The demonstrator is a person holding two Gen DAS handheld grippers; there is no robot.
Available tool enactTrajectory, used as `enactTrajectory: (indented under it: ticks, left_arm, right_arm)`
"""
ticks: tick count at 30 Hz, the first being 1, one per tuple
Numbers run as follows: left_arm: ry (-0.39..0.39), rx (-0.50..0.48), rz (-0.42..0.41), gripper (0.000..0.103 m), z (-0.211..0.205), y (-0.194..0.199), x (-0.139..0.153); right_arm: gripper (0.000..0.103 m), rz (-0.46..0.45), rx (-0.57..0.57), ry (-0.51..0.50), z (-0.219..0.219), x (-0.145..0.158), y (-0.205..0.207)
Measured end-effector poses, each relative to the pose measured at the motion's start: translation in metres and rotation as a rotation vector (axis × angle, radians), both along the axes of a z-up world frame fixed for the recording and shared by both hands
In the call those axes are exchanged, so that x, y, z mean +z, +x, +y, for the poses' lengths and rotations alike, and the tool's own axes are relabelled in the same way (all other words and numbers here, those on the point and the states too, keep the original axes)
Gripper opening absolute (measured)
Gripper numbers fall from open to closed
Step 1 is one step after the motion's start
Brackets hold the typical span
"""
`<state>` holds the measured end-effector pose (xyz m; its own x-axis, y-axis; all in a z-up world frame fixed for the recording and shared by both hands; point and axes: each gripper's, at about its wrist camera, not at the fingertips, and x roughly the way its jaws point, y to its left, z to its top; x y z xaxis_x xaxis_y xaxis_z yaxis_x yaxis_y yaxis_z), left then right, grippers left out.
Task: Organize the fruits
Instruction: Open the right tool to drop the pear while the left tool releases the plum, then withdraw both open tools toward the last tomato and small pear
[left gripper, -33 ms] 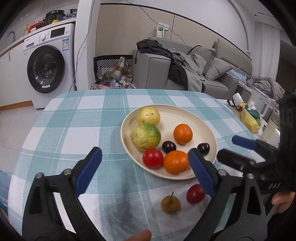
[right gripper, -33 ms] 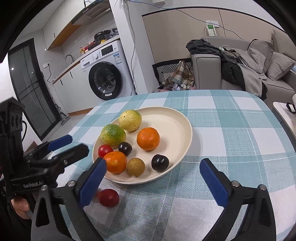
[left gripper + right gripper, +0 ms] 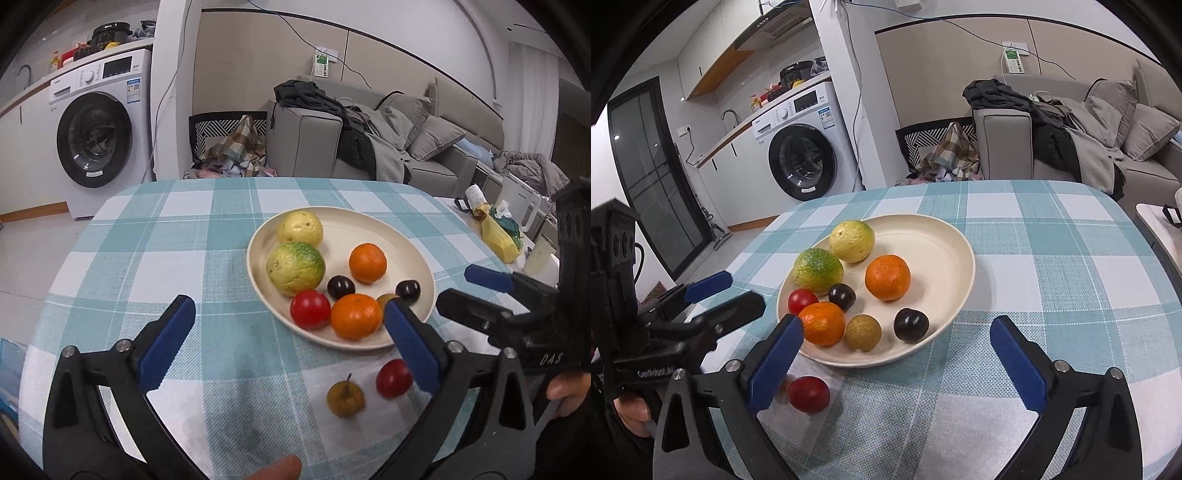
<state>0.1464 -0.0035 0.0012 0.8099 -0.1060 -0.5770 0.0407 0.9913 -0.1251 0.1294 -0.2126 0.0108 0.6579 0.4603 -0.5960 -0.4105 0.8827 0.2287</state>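
Teal-and-white check cloth covers the bench (image 3: 155, 266), where both grippers hang low over the near edge with nothing between their blue pads. The left gripper (image 3: 288, 332) has its jaws opening wide; just ahead of it and to its right sits a cream plate (image 3: 369, 229) holding fruit: a yellow guava (image 3: 300, 228) at the back, a green-yellow guava (image 3: 295, 268) nearer, a red plum (image 3: 310, 309) closest to its right finger, two oranges (image 3: 368, 262) and two dark plums (image 3: 341, 287). Between that gripper's fingers, off the plate on the cloth, lie a brown pear (image 3: 345, 399) and a second red plum (image 3: 393, 378), just apart from each other. To the right, the right gripper (image 3: 897, 354) also has its jaws opening, empty; the plate lies straight ahead of it, with a small brown fruit (image 3: 863, 332) and a dark plum nearest its fingertips. The loose red plum rests just inside its left finger (image 3: 775, 363). Each gripper shows at the edge of the other's view, held by a hand (image 3: 565, 387).
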Motion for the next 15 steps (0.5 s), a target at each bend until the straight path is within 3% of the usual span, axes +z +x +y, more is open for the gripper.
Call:
enactTrajectory:
  ticks: [15]
  left_arm:
    - [0.058,0.005,-0.015,0.102,0.002,-0.031,-0.001]
  right_arm:
    - [0.103,-0.071,0.088,0.011,0.012,0.012,-0.015]
